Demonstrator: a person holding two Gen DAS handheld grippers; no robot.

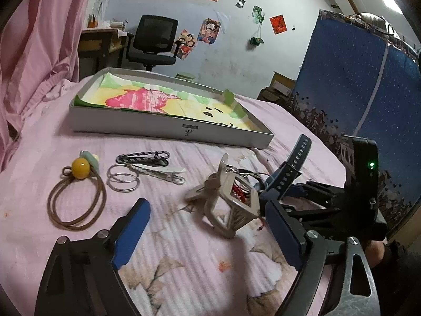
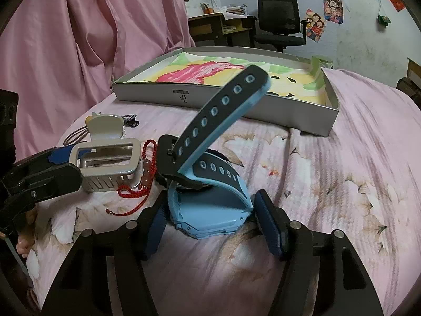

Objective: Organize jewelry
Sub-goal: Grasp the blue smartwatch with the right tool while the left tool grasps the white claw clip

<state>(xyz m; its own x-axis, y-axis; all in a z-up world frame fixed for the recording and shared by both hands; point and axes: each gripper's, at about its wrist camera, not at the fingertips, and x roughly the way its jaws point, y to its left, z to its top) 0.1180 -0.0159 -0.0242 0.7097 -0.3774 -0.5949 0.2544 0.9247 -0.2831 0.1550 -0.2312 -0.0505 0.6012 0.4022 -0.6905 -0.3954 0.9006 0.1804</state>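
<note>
My right gripper is shut on a light-blue watch, its pads against both sides of the case. The dark strap sticks up toward the box. My left gripper is open wide on the pink bedsheet. A beige hair claw clip lies between its fingers, close to the right pad and blurred. A red bead bracelet lies beside the clip. Farther left lie a brown hair tie with a yellow bead, two metal rings and a striped clip.
A shallow grey box lined with a coloured drawing sits behind the items on the bed. Pink curtain hangs at the left. A blue panel stands at the right bed edge. A desk and an office chair stand by the far wall.
</note>
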